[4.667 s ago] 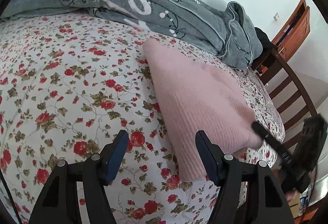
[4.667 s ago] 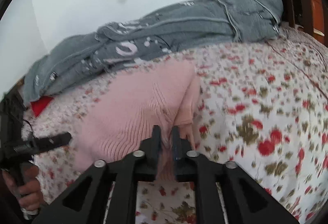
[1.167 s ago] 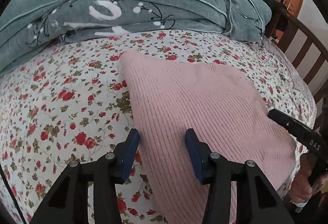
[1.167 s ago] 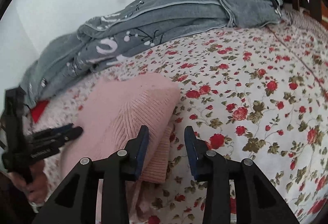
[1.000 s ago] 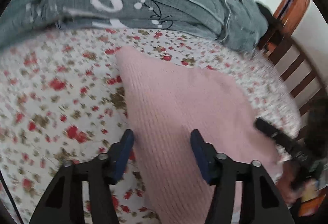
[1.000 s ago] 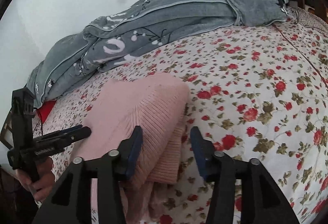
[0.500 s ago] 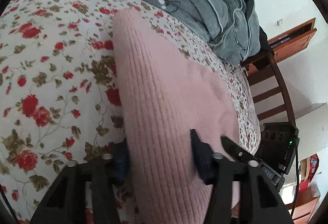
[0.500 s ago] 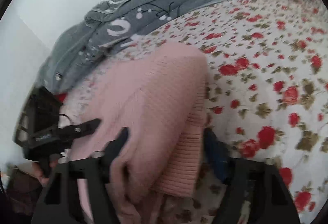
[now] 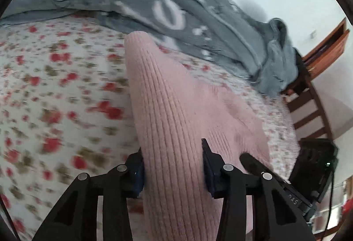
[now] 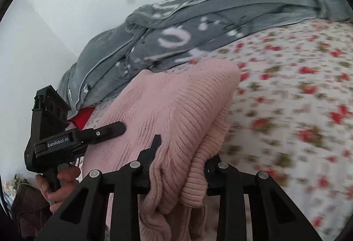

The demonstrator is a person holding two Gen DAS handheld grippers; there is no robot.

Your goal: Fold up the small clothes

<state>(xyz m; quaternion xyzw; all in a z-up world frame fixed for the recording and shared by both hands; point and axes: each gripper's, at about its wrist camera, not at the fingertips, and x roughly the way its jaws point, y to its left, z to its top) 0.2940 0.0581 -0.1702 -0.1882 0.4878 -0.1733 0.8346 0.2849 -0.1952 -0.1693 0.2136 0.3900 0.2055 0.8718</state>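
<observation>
I hold a pink knitted sweater (image 9: 176,122) that lies folded on the bed (image 9: 55,95), on a sheet printed with small red flowers and green leaves. The sweater is soft and ribbed; the ribs run in long straight lines away from me. It is folded into a thick bundle of several layers, and its far corner is rounded and stands close to the grey blanket (image 9: 167,9) that is heaped along the back of the bed. My left hand-held gripper (image 9: 173,166) has its two blue pads on either side of one thick fold at the near left edge, and the knit fills the whole gap between them, so it is clamped on the sweater. My right hand-held gripper (image 10: 179,166) is at the near right edge; its jaws are closing and the bunched layers are squeezed between them. There the ribbed hem hangs down in front as a loose roll, with thinner folds falling beneath it. From the right view I see my left hand (image 10: 59,183) around the black handle of the other gripper, its finger lying against the pink cloth. A wooden chair (image 9: 308,104) stands beside the bed on the right, and a red piece of cloth (image 10: 82,116) shows under the blanket's end.
</observation>
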